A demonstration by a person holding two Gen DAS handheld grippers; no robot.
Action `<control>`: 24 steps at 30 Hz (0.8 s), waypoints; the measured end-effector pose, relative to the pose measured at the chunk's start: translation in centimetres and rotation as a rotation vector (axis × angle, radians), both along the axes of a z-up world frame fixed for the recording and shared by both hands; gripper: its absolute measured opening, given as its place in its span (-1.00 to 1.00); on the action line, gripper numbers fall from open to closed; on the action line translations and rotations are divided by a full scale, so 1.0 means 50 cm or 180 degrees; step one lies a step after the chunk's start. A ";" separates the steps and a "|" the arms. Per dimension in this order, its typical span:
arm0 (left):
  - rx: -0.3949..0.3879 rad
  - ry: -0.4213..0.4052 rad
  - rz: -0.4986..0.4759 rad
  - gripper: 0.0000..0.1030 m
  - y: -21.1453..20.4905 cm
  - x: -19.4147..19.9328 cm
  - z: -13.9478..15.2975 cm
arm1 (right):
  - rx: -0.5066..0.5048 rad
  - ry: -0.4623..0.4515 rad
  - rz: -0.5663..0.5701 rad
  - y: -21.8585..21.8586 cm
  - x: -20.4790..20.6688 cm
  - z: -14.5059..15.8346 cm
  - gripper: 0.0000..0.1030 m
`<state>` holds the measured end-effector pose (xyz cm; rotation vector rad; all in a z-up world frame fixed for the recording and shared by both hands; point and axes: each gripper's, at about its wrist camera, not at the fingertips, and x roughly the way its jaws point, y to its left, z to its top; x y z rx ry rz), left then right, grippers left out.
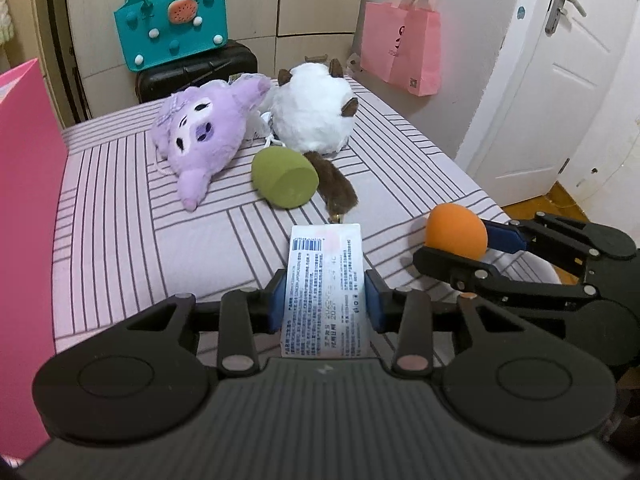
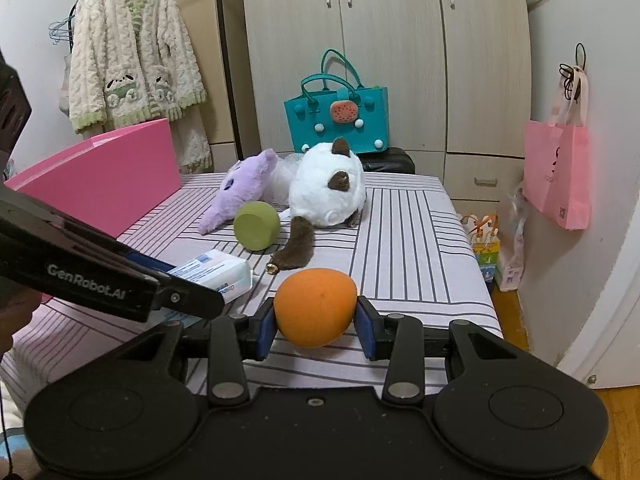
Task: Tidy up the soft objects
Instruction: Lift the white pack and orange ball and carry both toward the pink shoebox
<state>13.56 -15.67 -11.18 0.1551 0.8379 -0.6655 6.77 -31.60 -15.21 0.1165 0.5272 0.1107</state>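
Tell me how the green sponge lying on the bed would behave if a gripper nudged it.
The green sponge lies on its side with a rounded body and one flat end, so it would probably roll in a curve. It looks like foam, likely light and squashy. The striped sheet should slow it.

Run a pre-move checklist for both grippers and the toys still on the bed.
1. Left gripper jaws have the white tissue pack between them: ok, the blue pads sit against both sides of the pack.
2. Right gripper holds the orange ball: ok, pads press on both sides.
3. The two grippers are apart: ok, close side by side but not touching.
4. Pink box open and free to receive items: cannot tell, its inside is hidden.
5. Green foam piece, purple plush and white plush still to sort: not ok, all lie on the striped bed.
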 end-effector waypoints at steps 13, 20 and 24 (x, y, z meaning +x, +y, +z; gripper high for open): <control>-0.0019 0.0325 -0.0109 -0.26 0.050 -0.034 0.021 | 0.0104 0.0288 0.0294 0.023 -0.024 0.020 -0.12; 0.0043 0.0437 -0.0232 -0.26 0.080 -0.056 0.050 | 0.0289 0.0468 0.0539 0.027 -0.033 0.040 -0.11; 0.0066 0.0500 -0.0290 -0.26 0.099 -0.071 0.071 | 0.0364 0.0544 0.0705 0.033 -0.040 0.059 -0.11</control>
